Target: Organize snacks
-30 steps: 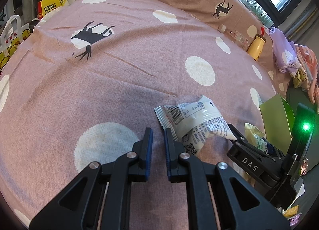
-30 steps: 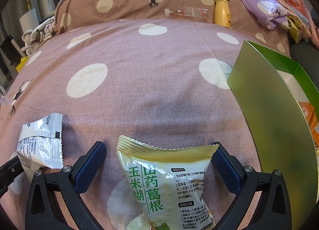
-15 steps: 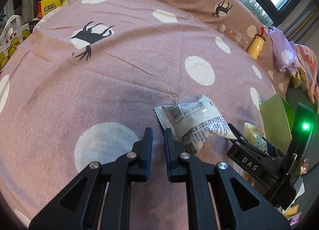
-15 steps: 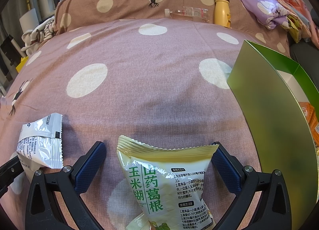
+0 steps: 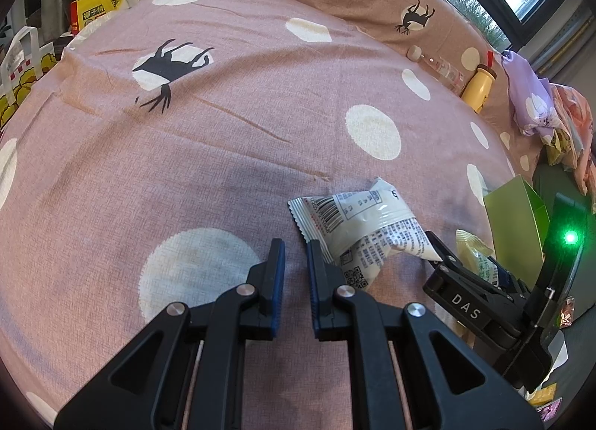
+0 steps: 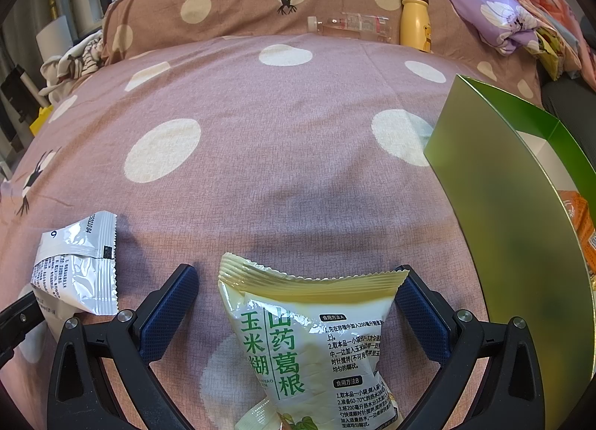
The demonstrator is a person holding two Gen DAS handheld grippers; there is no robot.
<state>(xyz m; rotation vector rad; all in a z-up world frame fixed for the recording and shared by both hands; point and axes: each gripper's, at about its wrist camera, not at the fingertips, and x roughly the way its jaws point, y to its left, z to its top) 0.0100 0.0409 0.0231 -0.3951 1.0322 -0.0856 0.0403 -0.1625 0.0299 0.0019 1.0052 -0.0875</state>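
Note:
A white snack packet (image 5: 365, 228) with a barcode lies on the pink dotted bedspread (image 5: 223, 132), just right of my left gripper (image 5: 295, 247). That gripper is shut, with only a thin slit between its blue pads and nothing in it. The same white packet (image 6: 78, 266) shows at the left of the right wrist view. My right gripper (image 6: 294, 273) stands wide open around a green-and-white snack packet (image 6: 309, 337). Its right pad is at the packet's corner; the left pad is clear of it. An open green box (image 6: 503, 206) stands to the right.
An orange packet (image 6: 581, 221) lies inside the green box. A clear bottle (image 6: 354, 25) and a yellow bottle (image 6: 415, 22) rest by the pillow at the back. Purple cloth (image 6: 495, 16) is heaped at the far right. A yellow carton (image 5: 97, 9) sits beyond the bed's left edge.

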